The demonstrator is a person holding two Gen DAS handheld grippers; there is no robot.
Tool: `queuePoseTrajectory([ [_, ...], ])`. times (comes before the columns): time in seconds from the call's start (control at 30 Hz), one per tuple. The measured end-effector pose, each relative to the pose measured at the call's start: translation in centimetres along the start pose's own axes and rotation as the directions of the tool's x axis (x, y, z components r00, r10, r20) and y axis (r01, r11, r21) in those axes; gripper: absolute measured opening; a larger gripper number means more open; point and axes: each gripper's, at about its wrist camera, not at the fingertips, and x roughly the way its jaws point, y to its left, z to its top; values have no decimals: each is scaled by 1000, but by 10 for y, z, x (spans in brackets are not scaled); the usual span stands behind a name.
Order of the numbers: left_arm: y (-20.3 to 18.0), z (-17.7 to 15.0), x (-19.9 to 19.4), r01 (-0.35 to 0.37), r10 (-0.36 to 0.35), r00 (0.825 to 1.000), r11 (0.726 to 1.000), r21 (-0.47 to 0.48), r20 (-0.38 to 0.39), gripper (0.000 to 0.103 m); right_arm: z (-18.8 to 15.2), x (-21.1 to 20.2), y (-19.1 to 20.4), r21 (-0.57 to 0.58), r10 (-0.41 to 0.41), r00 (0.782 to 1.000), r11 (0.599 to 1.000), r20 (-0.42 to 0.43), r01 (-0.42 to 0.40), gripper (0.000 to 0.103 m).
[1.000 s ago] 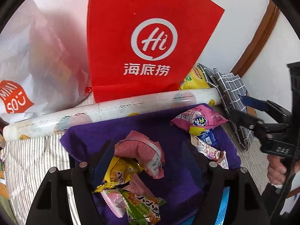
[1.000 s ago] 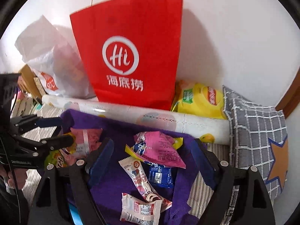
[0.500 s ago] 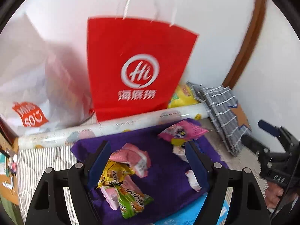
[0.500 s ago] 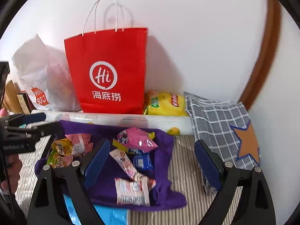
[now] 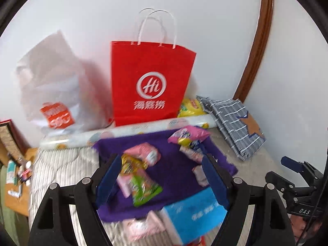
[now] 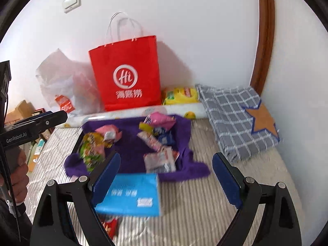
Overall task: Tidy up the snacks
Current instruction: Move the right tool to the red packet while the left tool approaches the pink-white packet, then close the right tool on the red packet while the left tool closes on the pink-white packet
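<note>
I hold the left gripper (image 5: 162, 176) and right gripper (image 6: 166, 178) with jaws wide, nothing gripped, above the purple cloth (image 6: 133, 149). Snack packets (image 6: 157, 141) lie scattered on the cloth. The blue box (image 6: 133, 194) touches its near edge. The red bag (image 6: 127, 73) stands behind it.

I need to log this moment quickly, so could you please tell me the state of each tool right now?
Left tool: open, holding nothing.
Right tool: open, holding nothing.
</note>
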Motion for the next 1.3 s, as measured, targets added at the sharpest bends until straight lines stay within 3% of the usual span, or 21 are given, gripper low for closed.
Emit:
queuePoseTrajectory([
  [0.4,39,-74,-35,-67,64,997,996,-59,-42,80,-84,14,38,8,99,988,995,-117,-99,82],
  [0.67,74,-113,-36,-92,81,992,989,-115,-99,80,-119,43,64,38,186,960,983,-210,-182,81],
  [0.93,100,-137,-29,-77,52,988,983,-168,-146,80,-140,74,78,99,270,915,963,-299,-252,81],
  [1.13,107,-146,-27,-59,33,989,982,-180,-144,80,-143,75,95,27,240,926,970,-291,-243,86],
  [1.3,112,-147,-18,-52,18,985,978,-202,-169,80,-147,76,112,-42,129,950,988,-286,-146,91],
])
